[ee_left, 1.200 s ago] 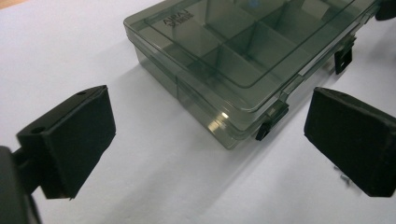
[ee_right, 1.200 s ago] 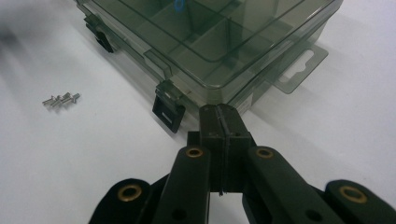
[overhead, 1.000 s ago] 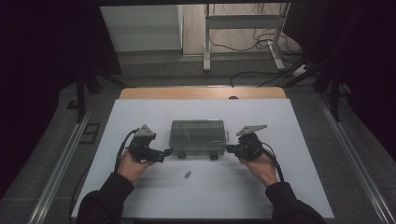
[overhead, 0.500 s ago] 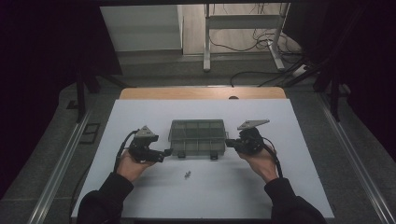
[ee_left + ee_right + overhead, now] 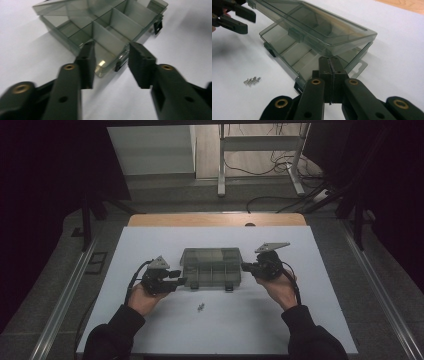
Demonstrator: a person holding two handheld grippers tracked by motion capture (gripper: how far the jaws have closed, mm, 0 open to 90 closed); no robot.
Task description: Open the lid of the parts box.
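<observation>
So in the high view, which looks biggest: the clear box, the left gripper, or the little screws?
Largest to smallest in the high view:
1. clear box, a smoky divided case with its lid partly lifted
2. left gripper, clearly smaller than the box
3. little screws, a tiny cluster on the white table

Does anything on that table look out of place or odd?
Only a little. A few small screws lie loose on the table in front of the box, not in its compartments. The box's lid is propped partly open, tilted above the base.
</observation>
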